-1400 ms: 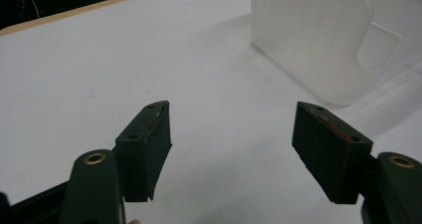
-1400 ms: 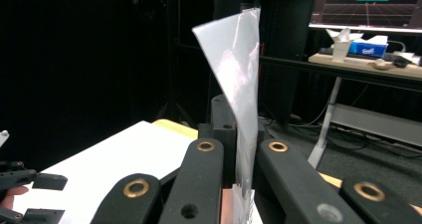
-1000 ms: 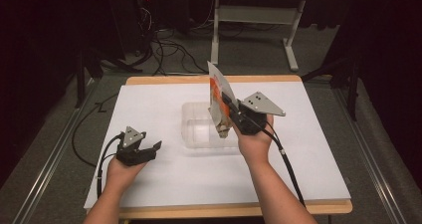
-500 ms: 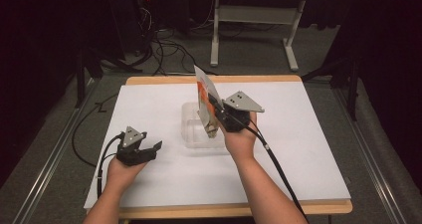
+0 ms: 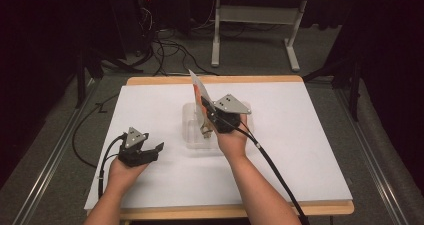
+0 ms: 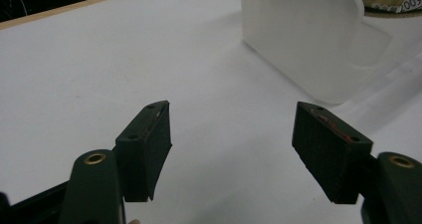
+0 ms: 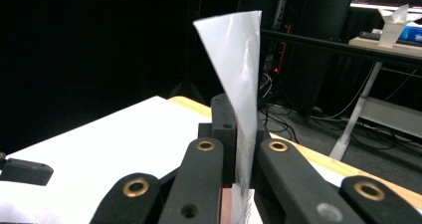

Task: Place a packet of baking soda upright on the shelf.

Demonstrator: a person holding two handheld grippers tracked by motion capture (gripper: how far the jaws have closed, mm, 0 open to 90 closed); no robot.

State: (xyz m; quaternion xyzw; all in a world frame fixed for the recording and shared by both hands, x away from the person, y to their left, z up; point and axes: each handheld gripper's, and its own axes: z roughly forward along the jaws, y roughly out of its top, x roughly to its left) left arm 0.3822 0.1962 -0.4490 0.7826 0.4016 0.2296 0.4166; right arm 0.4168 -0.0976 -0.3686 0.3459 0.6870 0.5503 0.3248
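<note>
The right gripper [image 5: 206, 116] was clenched on a packet [image 5: 201, 97], a thin, flat pouch with a silvery back and an orange and white face. In the right gripper view the packet [image 7: 238, 84] rose straight up from between the two black jaws, pinched near its lower edge, its upper corner standing free against the dark room behind. From the high view the packet stood nearly upright, tilted a little toward the far left, directly over a clear plastic tub [image 5: 192, 130] that sat near the middle of the white table [image 5: 300, 135]. The packet's lower end reached down into the tub (whether it touched the bottom could not be told).

The left gripper [image 5: 150, 151] rested low on the table, near the front left, well apart from the tub. Its jaws were released and spread wide, with nothing between them; the left gripper view showed bare white table in the gap and the tub [image 6: 303, 40] farther off at the upper right.

A cable [image 5: 280, 177] trailed from the right gripper back along the forearm toward the table's near edge.
</note>
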